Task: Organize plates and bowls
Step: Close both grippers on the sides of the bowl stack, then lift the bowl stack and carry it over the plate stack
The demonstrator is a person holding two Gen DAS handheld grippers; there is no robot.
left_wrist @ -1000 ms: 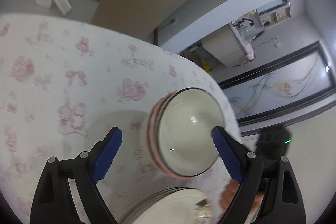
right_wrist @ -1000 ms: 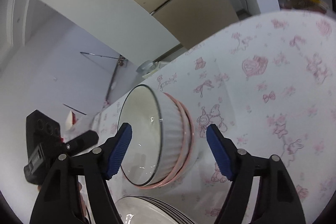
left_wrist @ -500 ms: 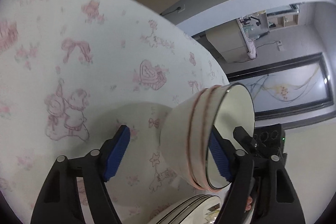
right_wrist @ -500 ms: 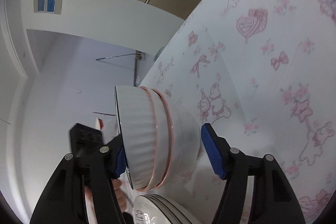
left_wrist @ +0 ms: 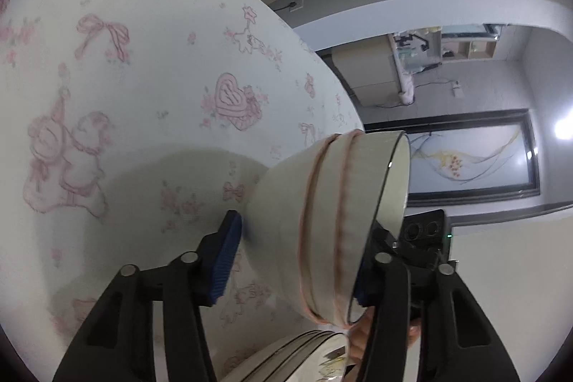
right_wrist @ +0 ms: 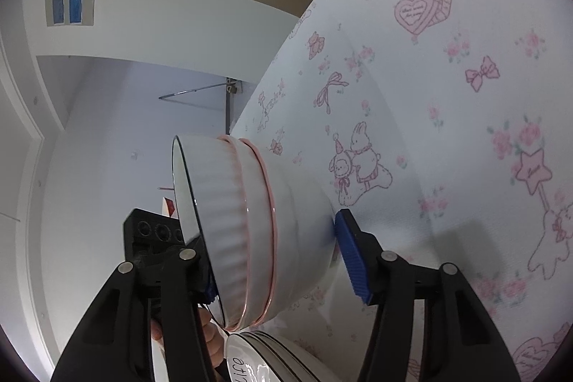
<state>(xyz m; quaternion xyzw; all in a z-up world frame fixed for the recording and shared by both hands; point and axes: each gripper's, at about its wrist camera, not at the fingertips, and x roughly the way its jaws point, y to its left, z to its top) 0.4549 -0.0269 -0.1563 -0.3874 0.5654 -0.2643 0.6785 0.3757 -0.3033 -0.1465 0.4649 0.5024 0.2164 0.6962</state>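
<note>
A stack of nested white ribbed bowls (left_wrist: 333, 203) with pink rims and a dark-rimmed top bowl sits side-on between the jaws of both grippers. My left gripper (left_wrist: 301, 238) is closing. Its left blue pad (left_wrist: 225, 260) touches the stack's lower wall, and its other pad sits at the rim. My right gripper (right_wrist: 272, 238) is also closing on the same bowl stack (right_wrist: 232, 203) from the opposite side. Its right pad (right_wrist: 351, 256) meets the base, while the rim hides its left pad. A stack of plates (left_wrist: 304, 357) lies just below the bowls.
The table carries a white cloth (left_wrist: 143, 77) with pink bears, bows and hearts. The plate stack (right_wrist: 258, 360) lies close under my right gripper. A hand (left_wrist: 361, 342) and the opposite gripper's black housing (left_wrist: 426, 235) show beyond the bowls. Wall cabinets stand behind the table.
Both grippers sank toward the table and rolled, so the bowls turned from mouth-on to side-on in view. Both pairs of jaws narrowed until their pads reached the stack.
</note>
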